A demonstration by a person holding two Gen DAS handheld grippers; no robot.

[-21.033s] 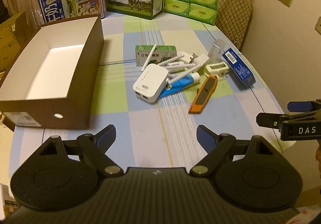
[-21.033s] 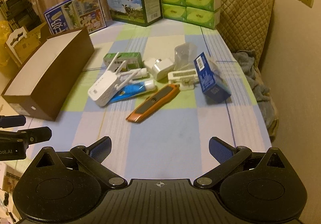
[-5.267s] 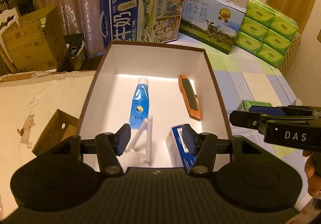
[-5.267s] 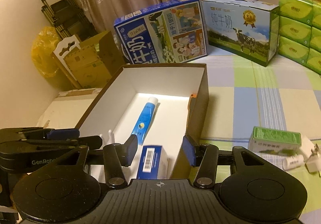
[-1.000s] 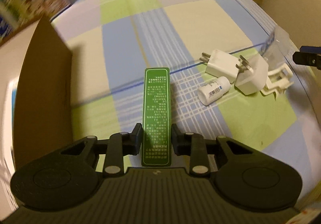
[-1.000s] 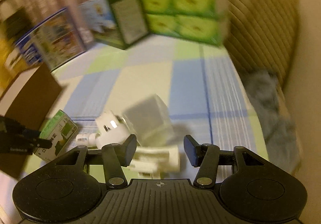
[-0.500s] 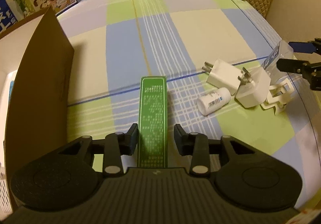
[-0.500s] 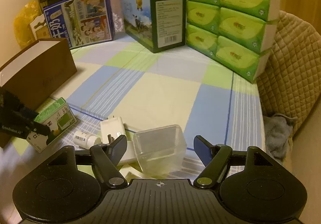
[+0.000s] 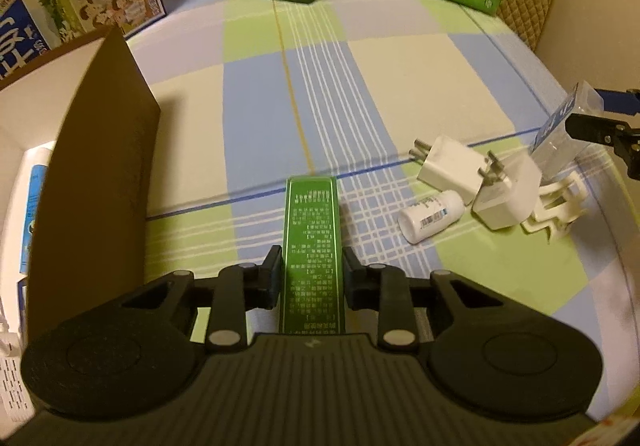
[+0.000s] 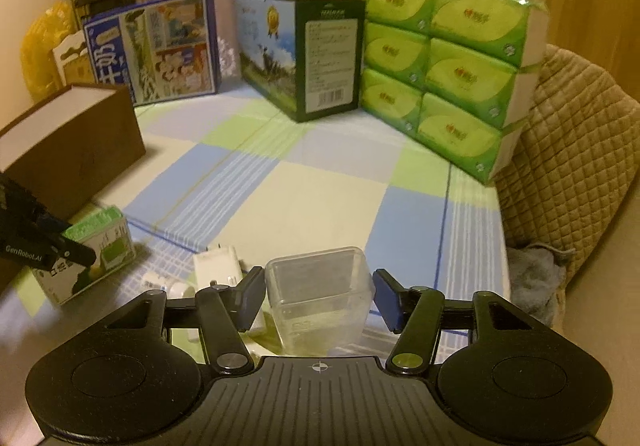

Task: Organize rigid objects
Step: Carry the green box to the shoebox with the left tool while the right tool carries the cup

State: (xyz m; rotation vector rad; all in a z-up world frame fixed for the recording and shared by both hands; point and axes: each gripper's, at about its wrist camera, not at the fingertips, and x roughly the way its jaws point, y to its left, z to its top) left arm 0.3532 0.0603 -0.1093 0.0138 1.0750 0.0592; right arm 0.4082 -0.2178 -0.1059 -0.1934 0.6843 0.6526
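Note:
My left gripper (image 9: 312,270) is shut on a long green box (image 9: 313,242) that lies on the checked tablecloth; it also shows in the right wrist view (image 10: 100,246). My right gripper (image 10: 320,296) is open around a clear plastic container (image 10: 320,298), its pads just off the sides. The container also shows at the right of the left wrist view (image 9: 568,130). Two white plug adapters (image 9: 452,162) (image 9: 508,194), a small white bottle (image 9: 432,214) and a white clip (image 9: 556,206) lie between the grippers. The brown open box (image 9: 92,182) stands at the left.
A blue milk carton (image 10: 156,50), a green milk carton (image 10: 304,50) and stacked green tissue packs (image 10: 448,62) stand along the table's far edge. A quilted chair back (image 10: 572,150) is at the right. The brown box holds a blue tube (image 9: 36,198).
My left gripper has closed onto the green box. My right gripper has narrowed around the clear container, which sits deeper between the fingers.

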